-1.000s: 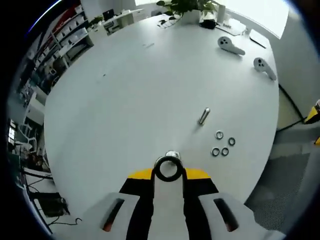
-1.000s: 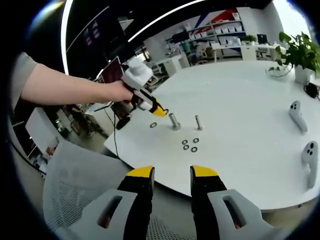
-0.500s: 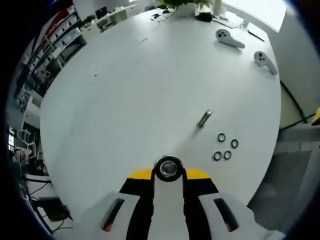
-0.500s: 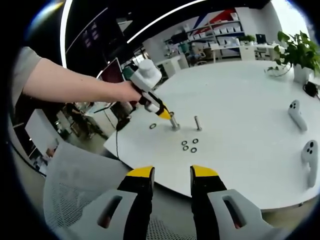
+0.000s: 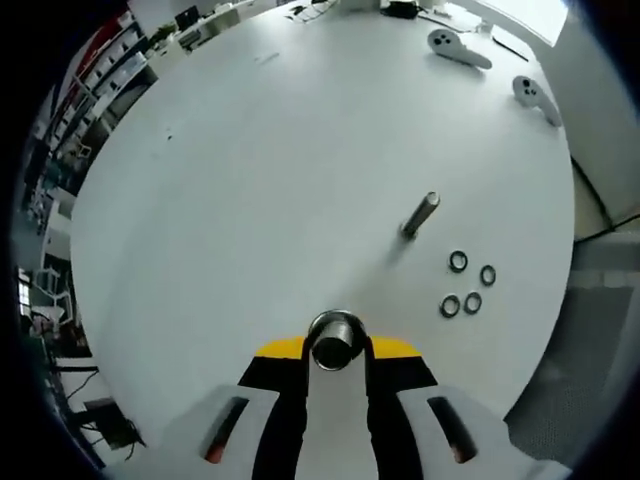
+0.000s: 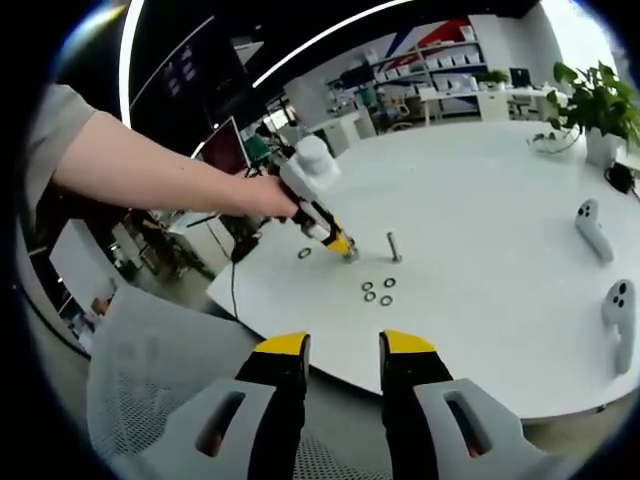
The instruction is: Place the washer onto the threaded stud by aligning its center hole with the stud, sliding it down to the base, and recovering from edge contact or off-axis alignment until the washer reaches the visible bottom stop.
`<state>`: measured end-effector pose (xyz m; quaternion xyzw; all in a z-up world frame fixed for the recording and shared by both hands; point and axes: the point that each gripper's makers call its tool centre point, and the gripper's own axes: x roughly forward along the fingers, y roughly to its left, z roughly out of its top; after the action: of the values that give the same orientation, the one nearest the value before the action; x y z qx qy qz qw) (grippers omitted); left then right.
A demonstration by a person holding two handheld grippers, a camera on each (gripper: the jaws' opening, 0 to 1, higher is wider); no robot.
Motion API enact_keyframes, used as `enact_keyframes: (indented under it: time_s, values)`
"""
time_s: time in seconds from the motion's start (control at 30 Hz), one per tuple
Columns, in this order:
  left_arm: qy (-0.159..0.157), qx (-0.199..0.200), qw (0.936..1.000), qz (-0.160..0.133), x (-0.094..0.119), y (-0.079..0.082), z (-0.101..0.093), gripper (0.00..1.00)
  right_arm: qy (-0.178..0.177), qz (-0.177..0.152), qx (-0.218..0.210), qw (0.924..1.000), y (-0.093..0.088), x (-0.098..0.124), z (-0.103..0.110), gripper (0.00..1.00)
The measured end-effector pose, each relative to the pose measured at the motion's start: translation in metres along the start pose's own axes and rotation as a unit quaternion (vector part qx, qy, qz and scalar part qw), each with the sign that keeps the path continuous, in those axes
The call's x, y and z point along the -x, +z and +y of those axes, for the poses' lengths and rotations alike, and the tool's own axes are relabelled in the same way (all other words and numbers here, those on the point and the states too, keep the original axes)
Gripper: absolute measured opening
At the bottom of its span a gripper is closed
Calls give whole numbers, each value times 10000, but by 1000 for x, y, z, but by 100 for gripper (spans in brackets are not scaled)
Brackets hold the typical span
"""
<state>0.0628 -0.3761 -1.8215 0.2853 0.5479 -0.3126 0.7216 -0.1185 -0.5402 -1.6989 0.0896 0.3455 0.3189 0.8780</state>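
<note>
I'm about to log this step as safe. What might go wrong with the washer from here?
The washer sits on the stud's top right between the left tongs; if it is tilted, it may catch on the threads and jam. The stud stands near the table edge, so a dropped washer might roll off. Four loose washers nearby might get knocked.

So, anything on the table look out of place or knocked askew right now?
One washer lies alone near the table edge, apart from the cluster of four washers. Otherwise nothing stands out: the second stud stands upright and the left gripper is down over the near stud. No spill or damage shows.
</note>
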Motion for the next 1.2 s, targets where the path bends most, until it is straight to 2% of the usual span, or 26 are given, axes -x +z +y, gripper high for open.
enact_keyframes:
  time_s: [0.27, 0.4, 0.43, 0.57, 0.7, 0.83, 0.9, 1.0, 1.07, 1.2]
  values:
    - [83, -64, 9999, 10, -8, -4, -1, 20, -11, -2, -18, 10000, 0, 0, -1, 29]
    - [-91, 135, 9999, 15, -9, -6, -3, 21, -1, -2, -11, 10000, 0, 0, 0, 29]
    - [-78, 52, 10000, 24, -9, -7, -2, 21, -1, -3, -10, 10000, 0, 0, 0, 29]
    - [-88, 111, 9999, -66, -8, -8, -2, 21, -15, -15, -28, 10000, 1, 0, -1, 29]
    - [-9, 116, 9998, -150, -4, -13, 0, 27, -25, -4, -50, 10000, 0, 0, -1, 29]
    - [17, 86, 9999, -130, -1, -26, 4, 27, 10, 77, -16, 10000, -2, -1, 1, 29]
    - [99, 106, 9999, 20, -2, -44, 15, 26, -8, 77, 14, 10000, -2, -1, 0, 29]
    - [132, 530, 9984, 152, -2, -66, 28, 27, -38, 87, -35, 9999, -3, 0, -1, 29]
    - [155, 817, 9965, 93, -1, -74, 35, 27, -43, 94, -37, 9999, -3, 0, -2, 29]
    - [142, 765, 9967, 218, 1, -93, 43, 26, -25, 120, -30, 9999, -4, 0, -1, 29]
